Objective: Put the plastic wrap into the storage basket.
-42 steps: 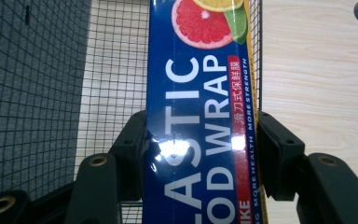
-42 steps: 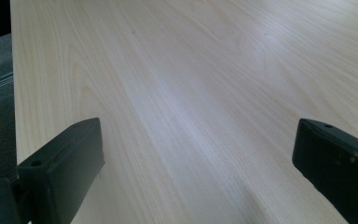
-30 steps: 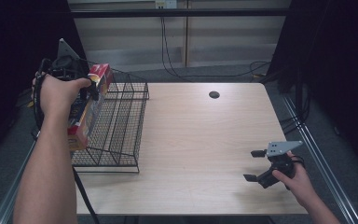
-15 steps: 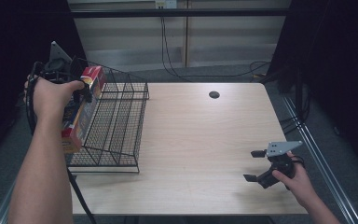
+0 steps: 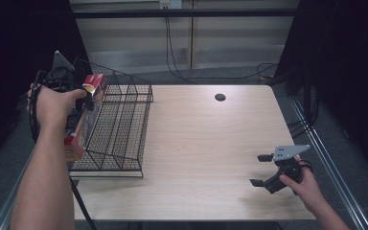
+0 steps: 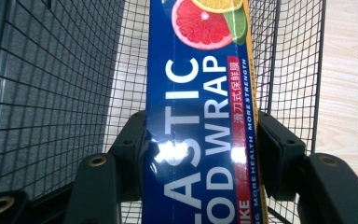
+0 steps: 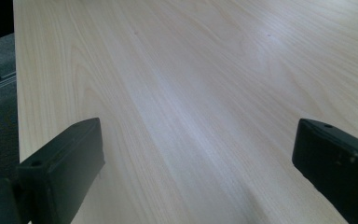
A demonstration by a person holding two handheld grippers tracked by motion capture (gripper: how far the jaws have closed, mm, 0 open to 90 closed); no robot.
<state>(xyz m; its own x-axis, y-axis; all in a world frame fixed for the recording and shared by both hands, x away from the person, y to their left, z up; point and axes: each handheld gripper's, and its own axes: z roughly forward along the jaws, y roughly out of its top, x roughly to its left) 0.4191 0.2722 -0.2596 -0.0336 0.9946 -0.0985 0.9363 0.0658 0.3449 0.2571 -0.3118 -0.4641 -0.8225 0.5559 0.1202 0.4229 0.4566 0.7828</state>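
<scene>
Up close we read "FOOD WRAP" on the box (image 6: 200, 116) our left hand-held gripper (image 6: 200, 154) pinches over the wire basket (image 5: 120, 124) at the counter's (image 5: 211, 143) left edge; right hand-held gripper (image 5: 264, 169) sits spread.

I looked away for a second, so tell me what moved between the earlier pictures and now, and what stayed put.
The left gripper, shut on the wrap box, has drawn back toward the table's left edge, carrying the box with it along the outer left side of the wire basket. Nothing was taken up or let go. The basket, the right gripper, open and low over the table, and the right hand stayed as they were.
</scene>
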